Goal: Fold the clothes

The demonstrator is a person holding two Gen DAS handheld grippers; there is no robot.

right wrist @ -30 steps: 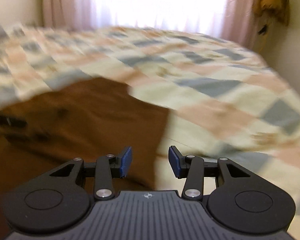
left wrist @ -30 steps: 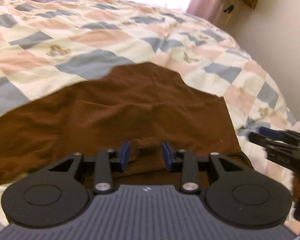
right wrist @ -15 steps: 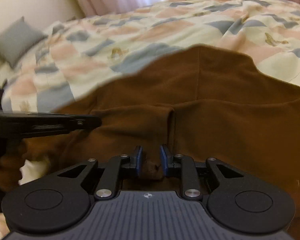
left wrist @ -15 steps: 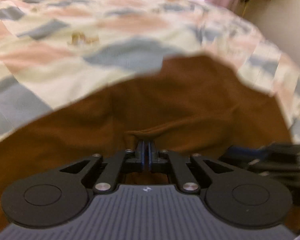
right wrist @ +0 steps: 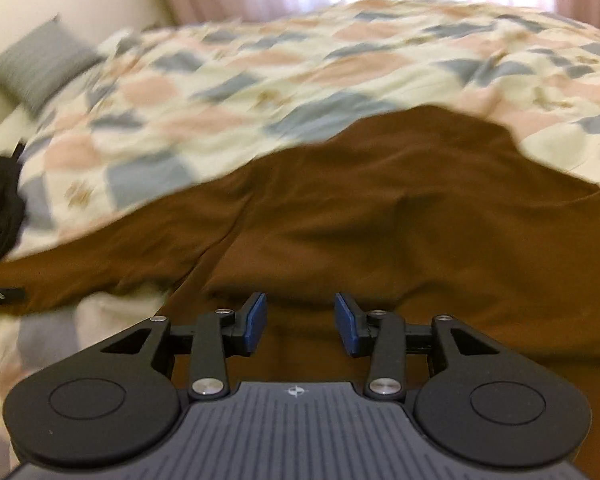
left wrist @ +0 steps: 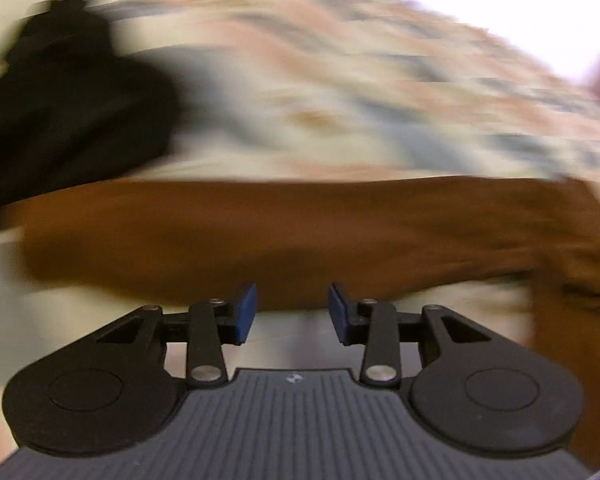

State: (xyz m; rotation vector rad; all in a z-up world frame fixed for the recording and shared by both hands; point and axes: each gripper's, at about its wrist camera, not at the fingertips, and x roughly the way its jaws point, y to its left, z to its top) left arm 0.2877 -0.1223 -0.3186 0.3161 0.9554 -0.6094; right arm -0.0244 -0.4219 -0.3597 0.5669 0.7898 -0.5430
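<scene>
A: Checking both tools: what does each one hold?

B: Nothing. The left gripper (left wrist: 291,312) has just been opening; its blue pads stand partly apart with only bedding in the gap. The right gripper (right wrist: 301,323) has likewise just been opening, and no cloth is pinched between its pads.

A: Where is the brown garment (right wrist: 380,216)?

B: Directly ahead of and beneath the right gripper, spread over the patchwork quilt (right wrist: 228,80). In the left view, which is blurred, a long brown sleeve-like strip (left wrist: 284,236) lies crosswise just ahead of the fingertips.

A: Why spread flat?

B: Probably so each edge can be gripped and laid over for a fold. A black garment (left wrist: 68,108) lies far ahead-left, apart.
</scene>
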